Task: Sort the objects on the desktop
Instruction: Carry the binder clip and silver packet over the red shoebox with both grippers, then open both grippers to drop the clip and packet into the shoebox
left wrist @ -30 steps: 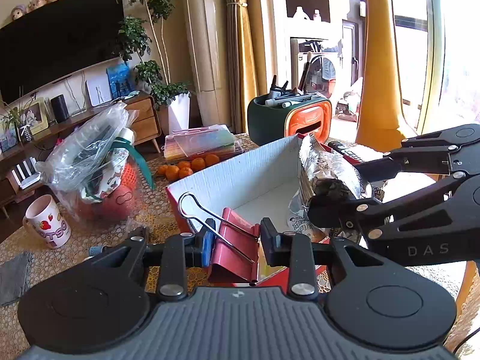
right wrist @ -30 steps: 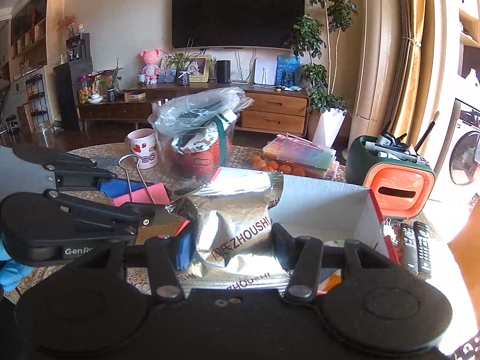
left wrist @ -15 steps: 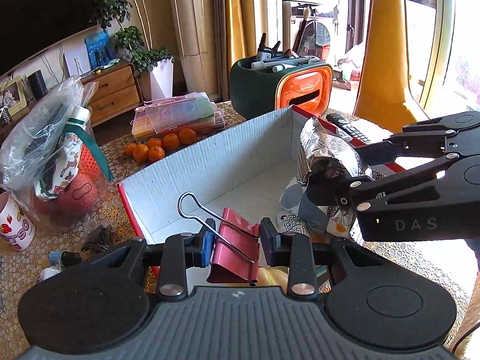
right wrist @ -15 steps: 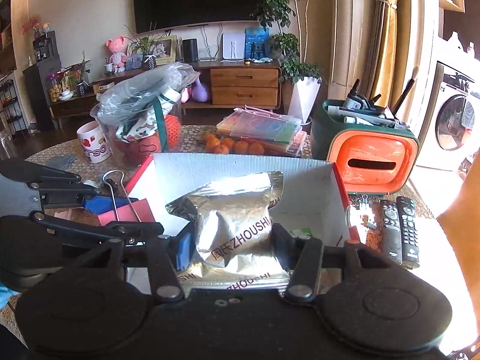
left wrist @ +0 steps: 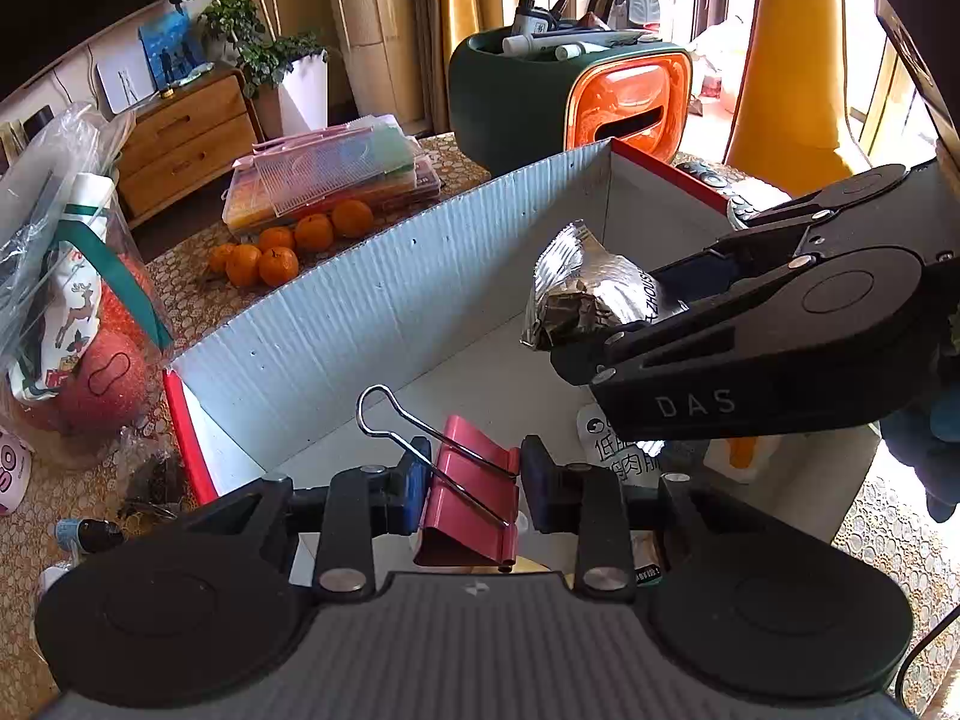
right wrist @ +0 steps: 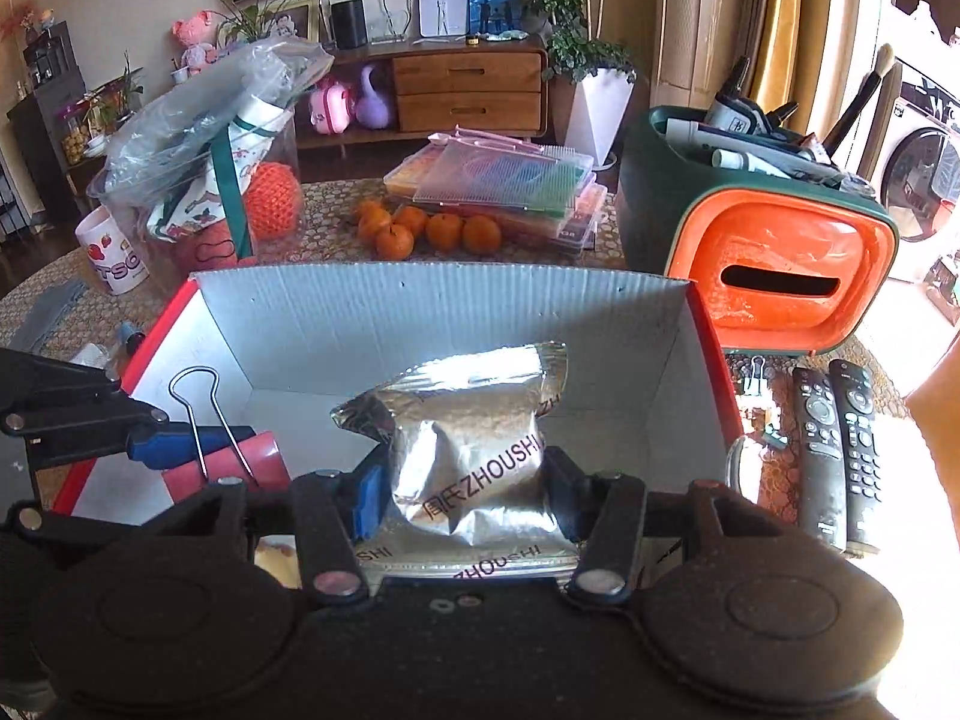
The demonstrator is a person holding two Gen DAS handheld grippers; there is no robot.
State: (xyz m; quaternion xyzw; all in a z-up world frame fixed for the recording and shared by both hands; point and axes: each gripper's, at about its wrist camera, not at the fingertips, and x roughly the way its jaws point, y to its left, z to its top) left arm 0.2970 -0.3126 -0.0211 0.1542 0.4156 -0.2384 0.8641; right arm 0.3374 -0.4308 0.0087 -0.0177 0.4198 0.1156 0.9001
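Observation:
My left gripper [left wrist: 474, 480] is shut on a red binder clip [left wrist: 465, 498] with wire handles and holds it over the near left part of an open red cardboard box [left wrist: 372, 312]. My right gripper [right wrist: 462, 480] is shut on a crinkled silver snack bag [right wrist: 474, 450] and holds it over the middle of the same box [right wrist: 420, 312]. In the left wrist view the right gripper [left wrist: 624, 324] and the bag [left wrist: 582, 294] show at the right. In the right wrist view the left gripper and clip [right wrist: 228, 456] show at the left. Other packets [left wrist: 624, 456] lie on the box floor.
Behind the box are mandarins [right wrist: 420, 228], stacked plastic cases [right wrist: 498, 180] and a green-orange organizer [right wrist: 762, 240] full of pens. A clear bag of items [right wrist: 210, 150] and a mug [right wrist: 114, 252] stand at the left. Two remotes [right wrist: 840, 444] lie at the right.
Both grippers have moved forward and down over the box with their loads. The box now fills the middle of both views. Both grips are unchanged.

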